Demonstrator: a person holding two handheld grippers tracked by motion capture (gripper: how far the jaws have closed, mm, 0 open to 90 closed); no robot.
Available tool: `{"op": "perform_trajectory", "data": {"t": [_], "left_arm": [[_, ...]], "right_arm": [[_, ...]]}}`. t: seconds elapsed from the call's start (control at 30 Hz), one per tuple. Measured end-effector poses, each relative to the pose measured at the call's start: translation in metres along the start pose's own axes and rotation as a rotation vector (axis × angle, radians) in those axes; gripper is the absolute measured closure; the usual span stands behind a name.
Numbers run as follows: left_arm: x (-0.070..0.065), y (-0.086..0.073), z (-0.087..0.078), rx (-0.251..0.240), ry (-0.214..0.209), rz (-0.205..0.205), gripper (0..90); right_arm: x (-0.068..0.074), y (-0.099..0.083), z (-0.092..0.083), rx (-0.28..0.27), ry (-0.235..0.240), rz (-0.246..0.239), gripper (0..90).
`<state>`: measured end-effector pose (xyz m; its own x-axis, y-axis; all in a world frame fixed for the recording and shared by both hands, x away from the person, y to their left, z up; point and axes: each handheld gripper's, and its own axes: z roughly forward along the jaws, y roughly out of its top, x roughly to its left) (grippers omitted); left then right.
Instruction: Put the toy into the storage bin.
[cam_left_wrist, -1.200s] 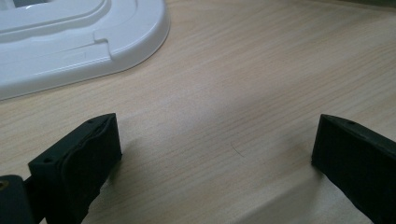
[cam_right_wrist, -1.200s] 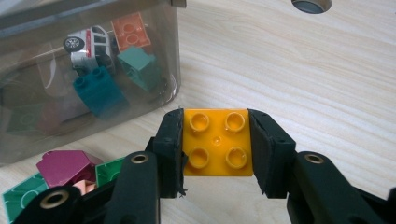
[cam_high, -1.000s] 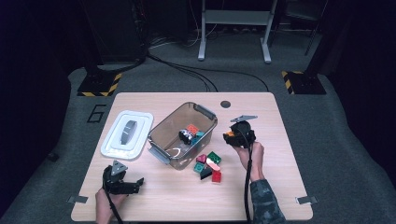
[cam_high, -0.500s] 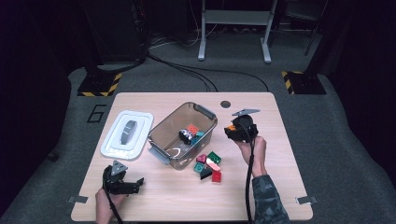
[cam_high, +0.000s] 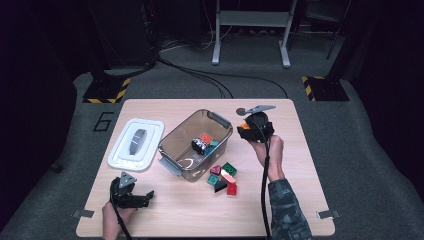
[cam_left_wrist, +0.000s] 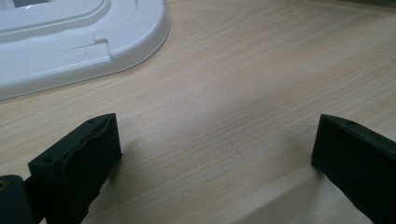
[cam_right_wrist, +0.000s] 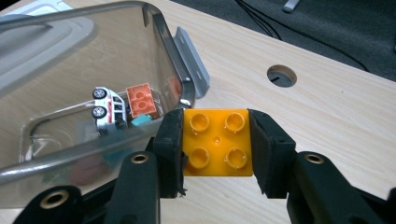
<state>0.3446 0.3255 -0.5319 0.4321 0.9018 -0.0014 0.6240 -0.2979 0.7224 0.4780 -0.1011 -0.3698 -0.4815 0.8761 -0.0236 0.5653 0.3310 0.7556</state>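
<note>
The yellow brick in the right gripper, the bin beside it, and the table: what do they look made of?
Yellow brick: smooth moulded plastic, going by its four glossy round studs. Bin: clear, grey-tinted hard plastic; the toy car shows through its wall. Table: pale wood or wood-look laminate with a matt grain; the pictures cannot tell which.

high: above, forward-down | gripper views: close, along jaws, table
</note>
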Motion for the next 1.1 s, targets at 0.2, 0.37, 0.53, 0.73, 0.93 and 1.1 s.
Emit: {"op": "perform_trajectory", "data": {"t": [0.2, 0.37, 0.53, 0.73, 0.93, 1.1], "left_arm": [[0.000, 0.000, 0.000, 0.001, -0.001, 0.000, 1.1], [0.000, 0.000, 0.000, 0.000, -0.001, 0.000, 1.1], [0.000, 0.000, 0.000, 0.001, -0.001, 0.000, 1.1], [0.000, 0.000, 0.000, 0.001, -0.001, 0.000, 1.1], [0.000, 0.000, 0.000, 0.001, -0.001, 0.000, 1.1], [0.000, 0.000, 0.000, 0.001, -0.001, 0.000, 1.1]], "right_arm": [[0.008, 0.013, 0.004, -0.001, 0.015, -0.021, 58.6], [0.019, 0.020, 0.011, 0.008, 0.036, -0.047, 58.5], [0.033, 0.027, 0.020, 0.022, 0.060, -0.090, 58.5], [0.050, 0.029, 0.039, 0.066, 0.108, -0.138, 58.4], [0.061, 0.026, 0.051, 0.124, 0.143, -0.183, 58.4], [0.065, 0.023, 0.054, 0.156, 0.151, -0.190, 58.2]]}}
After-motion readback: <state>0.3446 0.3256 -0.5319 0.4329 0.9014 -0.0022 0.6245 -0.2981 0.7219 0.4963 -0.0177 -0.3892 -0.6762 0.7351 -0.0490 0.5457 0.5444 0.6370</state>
